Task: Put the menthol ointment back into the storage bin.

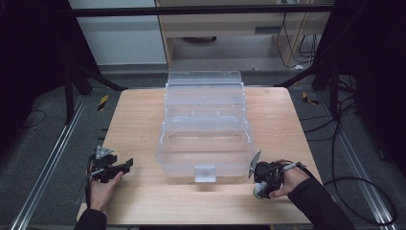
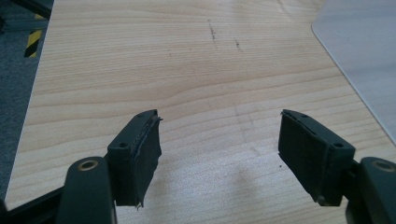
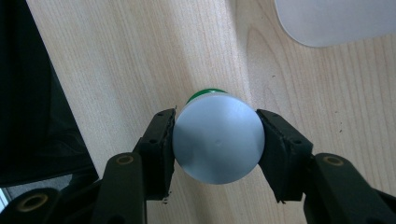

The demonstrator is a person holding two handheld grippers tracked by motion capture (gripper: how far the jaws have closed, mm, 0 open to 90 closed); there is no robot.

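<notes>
My right gripper [image 1: 262,184] points down at the table's front right and is shut on a small round can [image 3: 217,144] with a flat silver top and a green body. In the right gripper view both pads press its sides [image 3: 215,116], and the can [image 1: 259,190] stands on the wood. Over the front left of the table my left gripper [image 1: 125,166] is held open with nothing between its jaws [image 2: 219,123]. A large clear plastic box [image 1: 206,129] with a front latch sits in the middle of the table, between the two grippers.
The wooden table [image 1: 139,124] has bare wood left and right of the box. A corner of the clear box [image 2: 359,46] shows at upper right in the left gripper view, and the same box [image 3: 334,18] at the top of the right gripper view. Black frame bars and cables ring the table.
</notes>
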